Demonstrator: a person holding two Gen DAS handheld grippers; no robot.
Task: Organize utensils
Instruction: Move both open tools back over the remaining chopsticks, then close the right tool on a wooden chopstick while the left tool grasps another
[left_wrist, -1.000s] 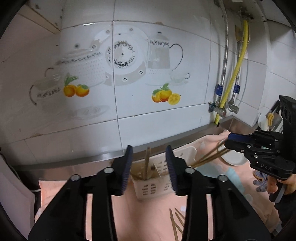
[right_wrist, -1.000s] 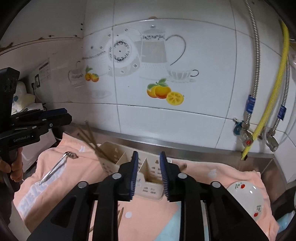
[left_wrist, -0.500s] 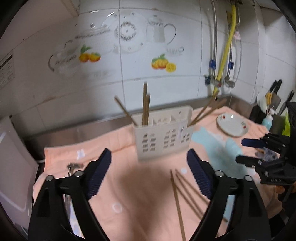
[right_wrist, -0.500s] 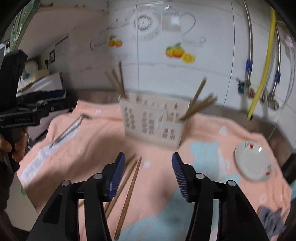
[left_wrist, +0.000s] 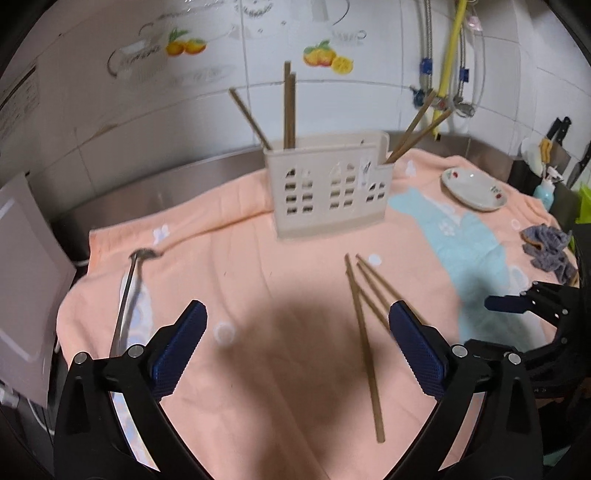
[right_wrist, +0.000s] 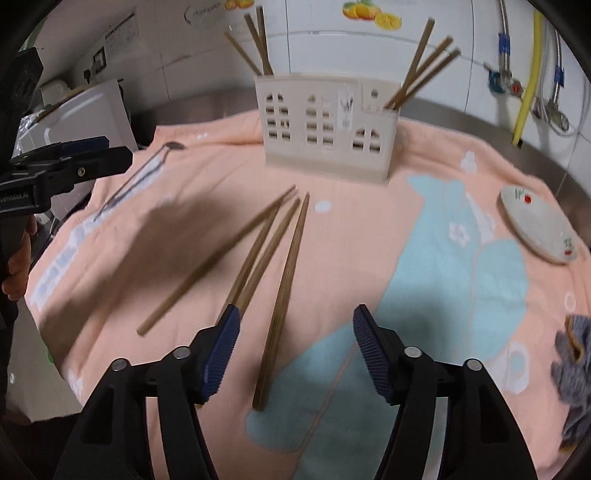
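A cream utensil holder (left_wrist: 328, 188) (right_wrist: 327, 125) stands on the peach towel and holds chopsticks in its left (left_wrist: 288, 107) and right (left_wrist: 415, 129) compartments. Several loose wooden chopsticks (right_wrist: 273, 258) (left_wrist: 364, 328) lie on the towel in front of it. A metal spoon (left_wrist: 127, 291) (right_wrist: 138, 177) lies to the left. My left gripper (left_wrist: 297, 345) is open and empty above the towel, left of the chopsticks. My right gripper (right_wrist: 295, 354) is open and empty, with the near ends of the chopsticks between its fingers.
A small white plate (left_wrist: 474, 188) (right_wrist: 537, 225) sits at the right on the towel (right_wrist: 461, 295). A grey cloth (left_wrist: 546, 251) lies at the right edge. A white appliance (left_wrist: 22, 280) stands left. Tiled wall and pipes (left_wrist: 448, 55) are behind.
Both grippers have pulled back from the holder and come down toward the towel, and both have opened wide. Chopsticks that were carried earlier now stand in the holder.
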